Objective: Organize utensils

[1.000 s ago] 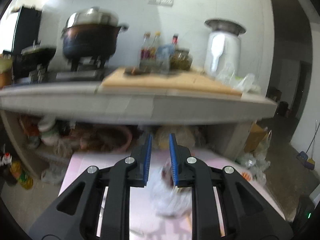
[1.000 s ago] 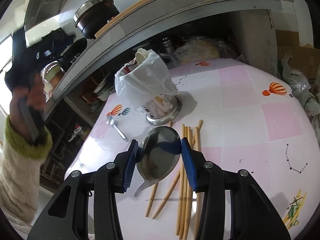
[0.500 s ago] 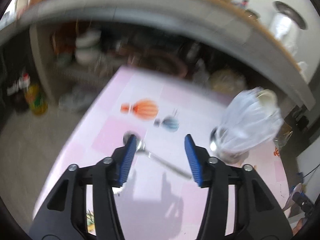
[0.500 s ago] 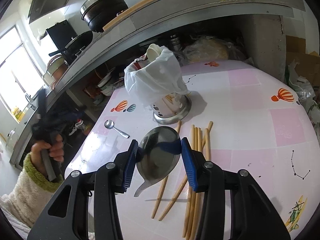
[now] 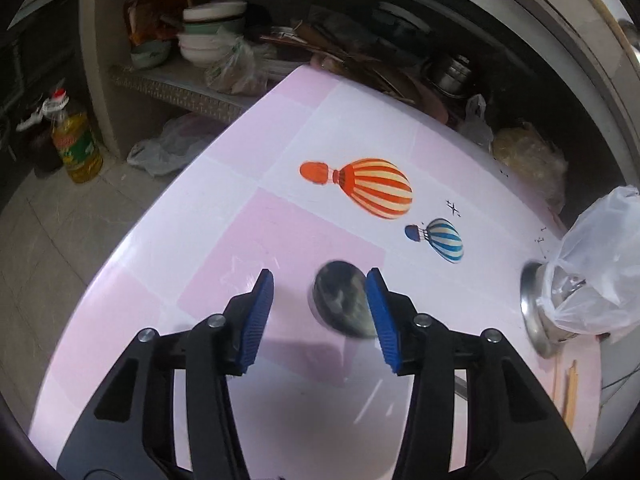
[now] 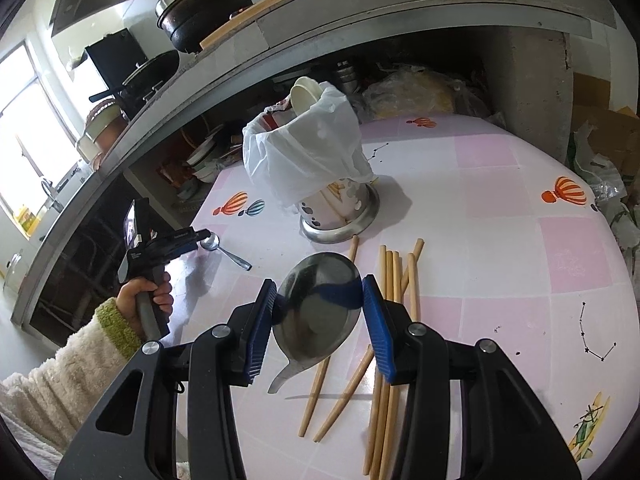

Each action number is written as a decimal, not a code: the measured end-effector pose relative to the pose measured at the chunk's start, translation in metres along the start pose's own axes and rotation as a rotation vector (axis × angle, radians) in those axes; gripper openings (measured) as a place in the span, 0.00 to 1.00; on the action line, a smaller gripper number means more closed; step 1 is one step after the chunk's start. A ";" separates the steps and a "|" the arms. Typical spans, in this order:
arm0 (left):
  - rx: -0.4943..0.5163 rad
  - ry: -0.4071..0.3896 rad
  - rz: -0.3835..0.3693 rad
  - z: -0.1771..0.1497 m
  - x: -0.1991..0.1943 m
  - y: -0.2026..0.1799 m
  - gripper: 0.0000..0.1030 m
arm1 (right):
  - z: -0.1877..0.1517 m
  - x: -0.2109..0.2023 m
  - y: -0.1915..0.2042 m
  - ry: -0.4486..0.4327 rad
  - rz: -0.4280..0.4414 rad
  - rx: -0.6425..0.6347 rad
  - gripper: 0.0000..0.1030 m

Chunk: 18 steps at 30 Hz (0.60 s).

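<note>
A small metal spoon (image 5: 340,304) lies on the pink tablecloth (image 5: 248,240), its bowl between the blue pads of my left gripper (image 5: 320,280). The jaws are closing; the spoon's bowl sits against the right pad, and the left pad stands clear of it. From the right wrist view the same small spoon (image 6: 224,250) lies at the tip of the left gripper (image 6: 200,236). My right gripper (image 6: 320,292) is shut on the bowl of a large metal spoon (image 6: 316,312), held above the table. Several wooden chopsticks (image 6: 394,280) lie beneath it.
A steel utensil holder (image 6: 340,208) draped in a white plastic bag (image 6: 304,152) stands mid-table, also at the right edge as holder (image 5: 536,320). A person's hand (image 6: 152,292) in a fleecy sleeve grips the left tool. Cluttered shelves and a counter rise behind the table.
The left gripper swung down from facing the counter to the tabletop, its jaws widened, and it now straddles the small spoon's bowl. The right gripper has kept still with the large spoon.
</note>
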State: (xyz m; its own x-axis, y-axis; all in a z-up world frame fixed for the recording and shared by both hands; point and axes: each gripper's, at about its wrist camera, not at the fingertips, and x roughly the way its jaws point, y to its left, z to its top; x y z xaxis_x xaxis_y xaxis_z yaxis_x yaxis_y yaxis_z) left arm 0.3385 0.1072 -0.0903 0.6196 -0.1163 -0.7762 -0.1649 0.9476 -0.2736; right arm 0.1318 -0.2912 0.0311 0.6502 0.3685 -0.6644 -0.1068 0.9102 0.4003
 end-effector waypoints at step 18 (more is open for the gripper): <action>0.093 -0.030 0.035 -0.010 0.000 -0.013 0.10 | 0.003 0.008 0.024 0.018 0.007 -0.035 0.42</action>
State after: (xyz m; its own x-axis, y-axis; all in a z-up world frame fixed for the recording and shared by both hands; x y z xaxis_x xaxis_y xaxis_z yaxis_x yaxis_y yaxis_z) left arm 0.3327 0.0921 -0.0922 0.6380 -0.0751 -0.7664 -0.1152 0.9747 -0.1915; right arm 0.1372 -0.2671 0.0373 0.6357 0.3783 -0.6729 -0.1378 0.9133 0.3832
